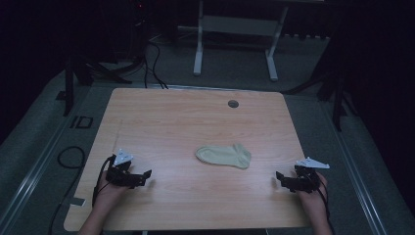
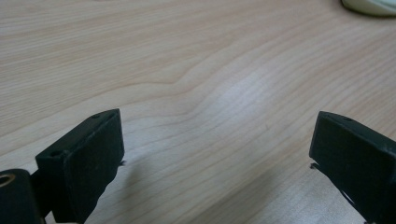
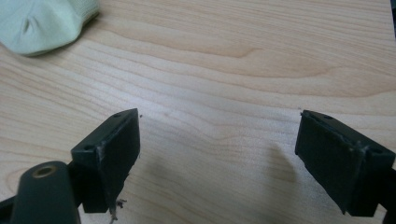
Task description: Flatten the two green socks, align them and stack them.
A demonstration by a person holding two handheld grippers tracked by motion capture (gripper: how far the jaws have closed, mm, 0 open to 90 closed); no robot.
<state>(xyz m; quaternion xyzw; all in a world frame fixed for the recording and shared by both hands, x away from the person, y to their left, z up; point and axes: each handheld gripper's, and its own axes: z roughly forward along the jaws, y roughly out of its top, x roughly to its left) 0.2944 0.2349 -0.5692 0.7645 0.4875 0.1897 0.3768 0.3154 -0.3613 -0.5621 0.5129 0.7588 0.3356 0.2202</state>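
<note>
Sock: my target, a pale sock (image 1: 224,156), lies flat just below the centre of the high view, on the table (image 1: 195,117). It peeks in at the top right corner of my left gripper view (image 2: 371,5) and the upper left corner of my right gripper view (image 3: 44,21).

Left gripper: my left gripper (image 1: 139,177) sits at the lower left of the high view, jaws spread wide over bare wood, holding nothing, well apart from the sock.

Right gripper: my right gripper (image 1: 284,180) sits at the lower right, jaws equally wide and empty, near the sock's right end but not touching it.

Risk 1: the sock is thin and lies flat, so if I close too high I would likely pinch air, and too low I would scrape my jaw tips on the wood.

Risk 2: pushing in sideways with 1 jaw could bunch or slide the fabric away instead of catching it.

Risk 3: if both grippers pull at different moments, I judge the sock may twist or slip free of 1 side.
</note>
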